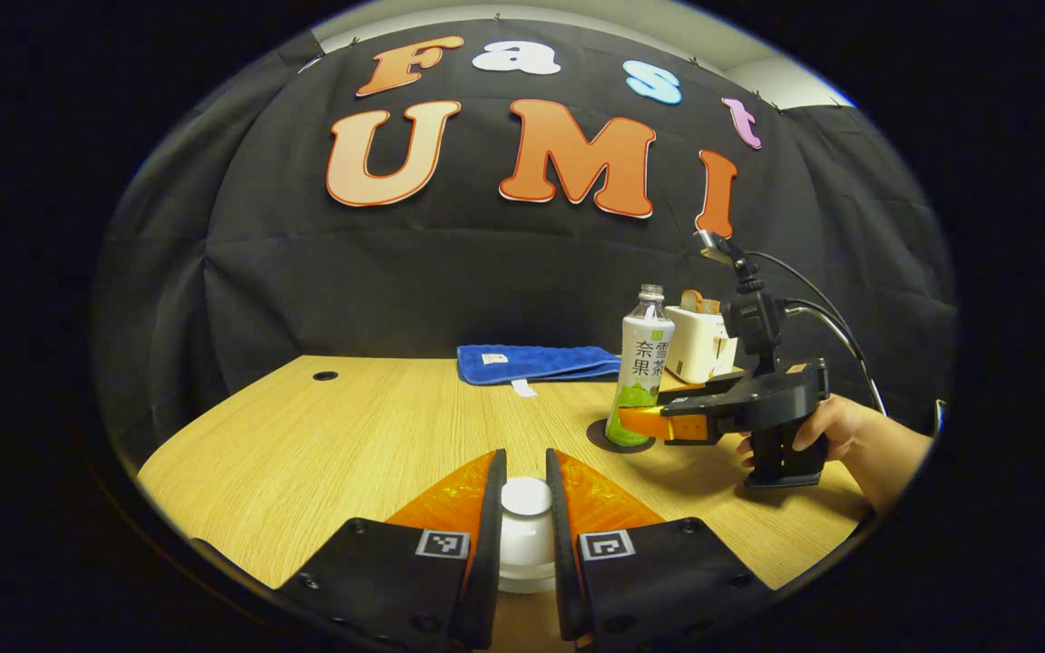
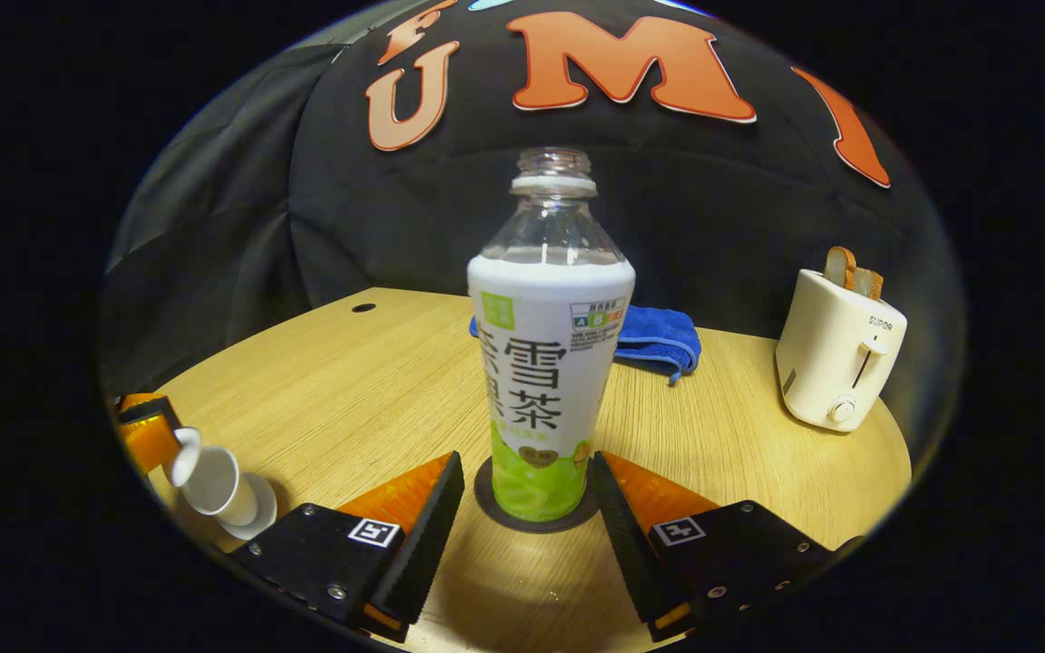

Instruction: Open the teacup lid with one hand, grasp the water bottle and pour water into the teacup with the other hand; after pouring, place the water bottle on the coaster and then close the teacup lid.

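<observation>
Between the left gripper's (image 1: 525, 508) two fingers sits the white teacup lid (image 1: 525, 497), both pads pressed against its knob, with the white teacup (image 1: 524, 560) directly under it on the wooden table (image 1: 323, 444). In the right gripper view the same cup (image 2: 214, 485) shows far to the lower left, tilted by the lens, with the other gripper's orange fingers (image 2: 149, 433) on its top.

Straight ahead of the right gripper (image 2: 527, 521), the water bottle (image 2: 548, 363) stands upright and uncapped on the dark round coaster (image 2: 484, 494). That gripper's jaws are spread wide, one finger on each side of the bottle's base with a gap showing on both sides. In the left gripper view, a hand (image 1: 835, 431) holds this gripper (image 1: 659, 423) beside the bottle (image 1: 642, 372).

Beyond the bottle lies a folded blue cloth (image 2: 663, 336), and off to the right stands a cream toaster (image 2: 835, 349) with bread in its slots.
</observation>
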Demonstrator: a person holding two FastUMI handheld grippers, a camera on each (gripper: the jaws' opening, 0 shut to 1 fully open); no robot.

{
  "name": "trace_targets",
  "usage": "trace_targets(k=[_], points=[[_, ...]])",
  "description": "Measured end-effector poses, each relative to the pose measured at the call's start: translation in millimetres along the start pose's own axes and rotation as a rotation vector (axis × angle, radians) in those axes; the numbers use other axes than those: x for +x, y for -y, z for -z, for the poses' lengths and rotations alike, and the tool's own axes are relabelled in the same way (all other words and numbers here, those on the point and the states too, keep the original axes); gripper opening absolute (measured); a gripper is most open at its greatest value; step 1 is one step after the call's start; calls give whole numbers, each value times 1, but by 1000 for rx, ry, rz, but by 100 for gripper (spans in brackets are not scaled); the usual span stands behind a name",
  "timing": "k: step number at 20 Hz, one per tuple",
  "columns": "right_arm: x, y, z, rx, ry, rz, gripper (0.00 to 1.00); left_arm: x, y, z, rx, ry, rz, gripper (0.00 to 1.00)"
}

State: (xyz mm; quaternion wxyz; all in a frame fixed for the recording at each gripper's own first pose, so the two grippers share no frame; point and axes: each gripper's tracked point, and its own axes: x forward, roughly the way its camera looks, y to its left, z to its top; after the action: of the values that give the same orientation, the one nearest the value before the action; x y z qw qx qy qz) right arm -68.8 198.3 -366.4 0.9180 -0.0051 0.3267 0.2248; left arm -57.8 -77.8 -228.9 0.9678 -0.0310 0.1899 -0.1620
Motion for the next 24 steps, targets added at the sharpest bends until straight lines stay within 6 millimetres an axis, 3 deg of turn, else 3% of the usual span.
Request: trace_targets(k=[5,11,13,14,15,16,18,21,24], points=[[-34,-3,-15,5,70,-19,88,6,5,20,34,-50,-10,30],[-66,3,-31,8,145,-9,90,11,2,29,92,-59,-50,31],[-75,7,-33,5,164,3,90,10,3,25,96,-52,-53,35],[-80,9,-35,6,174,10,90,6,4,19,101,-38,-53,39],[-85,11,-37,9,185,15,91,7,3,13,106,-19,-58,53],[-89,12,-39,11,197,22,92,6,3,4,113,4,-66,58],[-100,18,-48,17,233,42,93,2,1,-14,121,49,-88,77],[-118,22,-65,21,293,63,95,2,2,-45,96,102,-94,94],[-136,26,-86,8,349,95,96,-3,5,-83,112,153,-100,92]])
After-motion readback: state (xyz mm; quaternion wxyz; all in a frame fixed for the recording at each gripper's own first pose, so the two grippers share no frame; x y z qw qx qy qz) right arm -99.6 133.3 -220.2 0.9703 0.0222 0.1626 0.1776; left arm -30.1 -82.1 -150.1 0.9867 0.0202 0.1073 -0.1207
